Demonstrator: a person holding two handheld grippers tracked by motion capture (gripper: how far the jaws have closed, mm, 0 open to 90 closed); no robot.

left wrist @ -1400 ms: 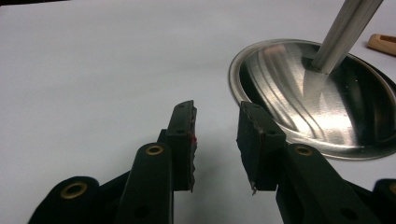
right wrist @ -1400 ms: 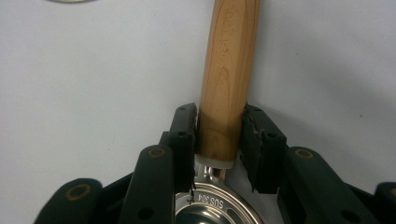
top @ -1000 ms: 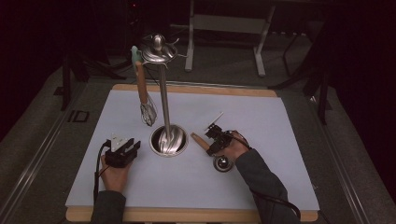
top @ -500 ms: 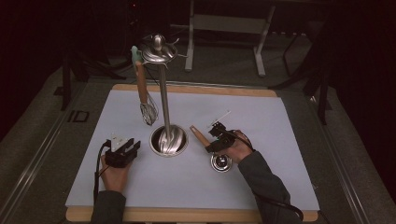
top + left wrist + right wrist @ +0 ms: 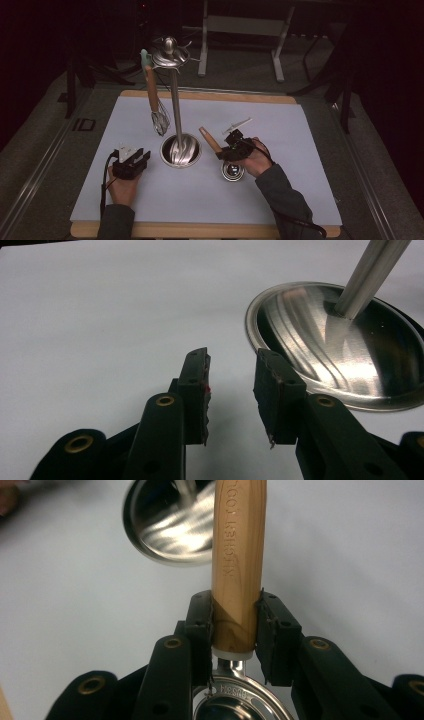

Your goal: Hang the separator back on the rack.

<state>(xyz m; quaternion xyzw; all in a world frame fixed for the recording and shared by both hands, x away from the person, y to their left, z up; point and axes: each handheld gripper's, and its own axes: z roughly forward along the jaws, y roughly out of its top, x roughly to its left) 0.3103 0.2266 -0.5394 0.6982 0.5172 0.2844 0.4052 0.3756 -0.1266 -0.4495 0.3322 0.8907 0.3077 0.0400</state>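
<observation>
Right tongs (image 5: 234,625) clamp a wooden-handled strainer (image 5: 237,555) near the desk (image 5: 300,150) centre; left tongs (image 5: 232,390) rest apart, empty.

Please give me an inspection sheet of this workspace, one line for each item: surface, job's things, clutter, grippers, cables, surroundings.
Surface: white mat on a wooden board.
Job's things: steel stand with round base; whisk hanging from its top; wooden-handled tool with a metal bowl end.
Clutter: nothing seen.
Grippers: left gripper open, resting beside the stand's base; right gripper shut on the tool's wooden handle.
Cables: black cable along the left forearm.
Surroundings: dark room, grey floor, metal frame behind the table.
</observation>
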